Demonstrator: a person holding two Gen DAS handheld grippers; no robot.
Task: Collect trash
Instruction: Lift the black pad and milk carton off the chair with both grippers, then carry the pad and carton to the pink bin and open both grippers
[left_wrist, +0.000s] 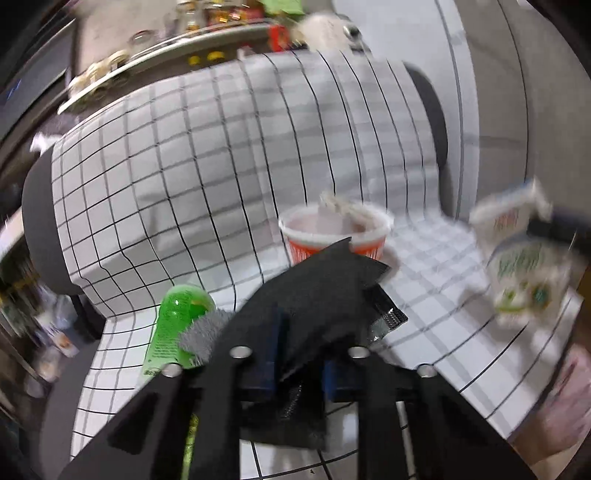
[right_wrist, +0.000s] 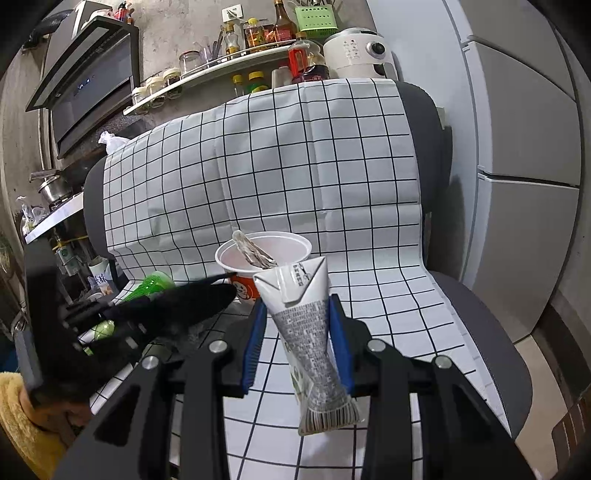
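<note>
My left gripper (left_wrist: 299, 354) is shut on a black bag (left_wrist: 317, 295), held over the chair seat; the bag also shows at the left of the right wrist view (right_wrist: 177, 302). My right gripper (right_wrist: 297, 332) is shut on a crushed grey-white drink carton (right_wrist: 306, 332), which appears blurred at the right of the left wrist view (left_wrist: 524, 258). An orange-and-white paper cup (right_wrist: 258, 258) with a clear wrapper inside stands on the seat just beyond both grippers (left_wrist: 332, 232). A green plastic bottle (left_wrist: 177, 317) lies on the seat at the left (right_wrist: 151, 286).
A chair draped with a white black-grid cloth (right_wrist: 295, 158) fills the middle. A grey fridge (right_wrist: 524, 147) stands right. A shelf with jars and bottles (right_wrist: 207, 70) and a white appliance (right_wrist: 354, 51) are behind. A stove hood (right_wrist: 85, 81) is at left.
</note>
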